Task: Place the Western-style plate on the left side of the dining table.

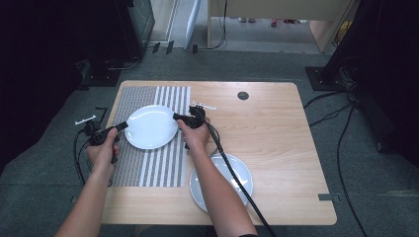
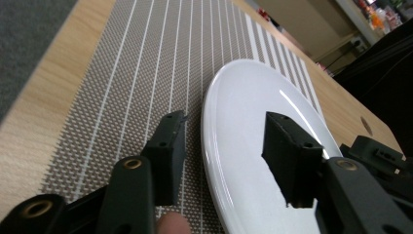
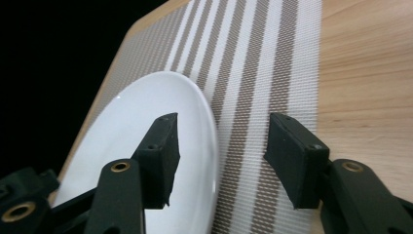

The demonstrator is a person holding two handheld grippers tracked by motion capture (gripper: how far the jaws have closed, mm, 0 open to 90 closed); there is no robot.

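Note:
A white plate (image 1: 150, 127) lies on a grey and white striped placemat (image 1: 148, 168) at the left of the wooden table (image 1: 267, 128). My left gripper (image 1: 122, 125) is at the plate's left rim and my right gripper (image 1: 176, 117) at its right rim. In the left gripper view the plate's rim (image 2: 243, 122) passes between the jaws of the left gripper (image 2: 225, 118), with gaps on both sides. In the right gripper view the rim (image 3: 146, 107) likewise runs between the spread jaws of the right gripper (image 3: 222, 119), over the placemat (image 3: 253, 58). Both grippers are open.
A second white plate (image 1: 242, 170) lies near the table's front edge, partly under my right forearm and the gripper's cable. A small dark grommet (image 1: 242, 95) sits at the back of the table. Cables and dark equipment stand on the floor around the table.

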